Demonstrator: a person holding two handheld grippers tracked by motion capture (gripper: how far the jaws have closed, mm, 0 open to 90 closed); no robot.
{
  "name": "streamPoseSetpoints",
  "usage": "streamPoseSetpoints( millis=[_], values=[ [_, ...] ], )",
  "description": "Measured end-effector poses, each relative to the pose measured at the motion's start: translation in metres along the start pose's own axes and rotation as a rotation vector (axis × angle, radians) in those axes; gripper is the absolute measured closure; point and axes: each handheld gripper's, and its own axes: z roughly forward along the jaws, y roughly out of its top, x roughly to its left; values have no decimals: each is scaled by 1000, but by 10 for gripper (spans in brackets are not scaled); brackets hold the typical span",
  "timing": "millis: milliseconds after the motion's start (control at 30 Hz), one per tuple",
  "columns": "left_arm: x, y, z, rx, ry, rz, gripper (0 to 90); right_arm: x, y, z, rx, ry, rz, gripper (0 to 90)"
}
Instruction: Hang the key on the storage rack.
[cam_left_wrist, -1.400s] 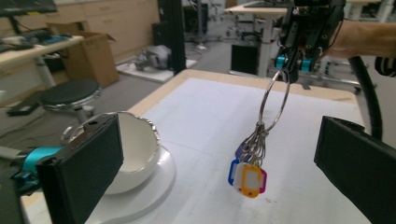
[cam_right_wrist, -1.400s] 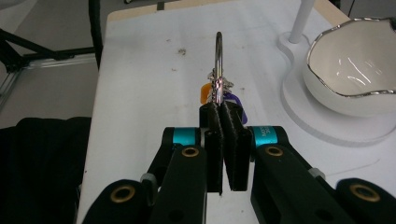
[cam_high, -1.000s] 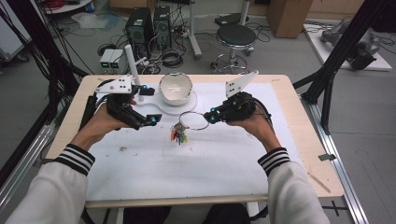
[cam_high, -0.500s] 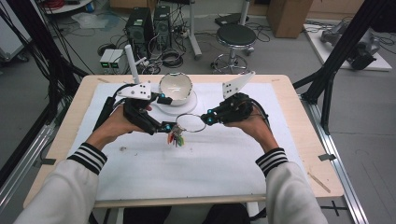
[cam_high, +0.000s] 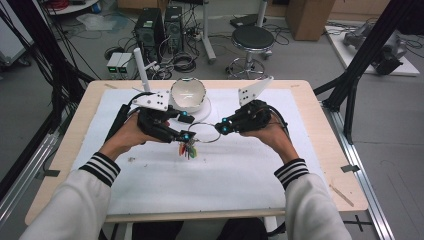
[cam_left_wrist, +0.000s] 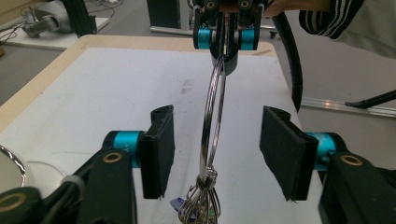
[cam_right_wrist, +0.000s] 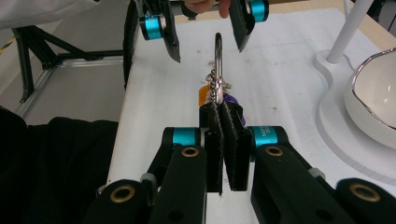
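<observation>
A large thin metal ring (cam_high: 202, 133) hangs just over the white mat, with a bunch of small keys and coloured tags (cam_high: 187, 149) dangling from its left side. My right gripper (cam_high: 222, 126) is shut on the ring's right side; in the right gripper view its pads (cam_right_wrist: 223, 122) pinch the wire and the ring (cam_right_wrist: 218, 46) runs away from them. My left gripper (cam_high: 186, 127) straddles the ring's other side. In the left gripper view the ring (cam_left_wrist: 212, 116) stands between the pads (cam_left_wrist: 215, 149) with a gap on each side. Those jaws have just been closing.
A white bowl (cam_high: 188, 95) sits on a white stand with an upright post (cam_high: 141, 70) at the back of the mat (cam_high: 225, 175). The wooden table's edge (cam_high: 330, 165) frames the mat. A stool and computer cases stand on the floor beyond.
My left gripper has moved right to the ring, and its jaws have narrowed around the ring's left side. The right gripper and the ring have stayed in place.
</observation>
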Motion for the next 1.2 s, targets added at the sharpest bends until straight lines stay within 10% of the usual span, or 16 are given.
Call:
streamPoseSetpoints(
  millis=[567, 1100, 1200],
  values=[
    [1, 0, 1, 29, 22, -17, 839, -1, 0, 2, -5, 16, 0, 885],
    [-2, 3, -4, 22, 43, -1, 871, -2, -1, 4, -46, 1, -7, 866],
    [-2, 3, -7, 34, 68, 6, 871, -1, -1, 2, -76, -21, -28, 706]
  ],
)
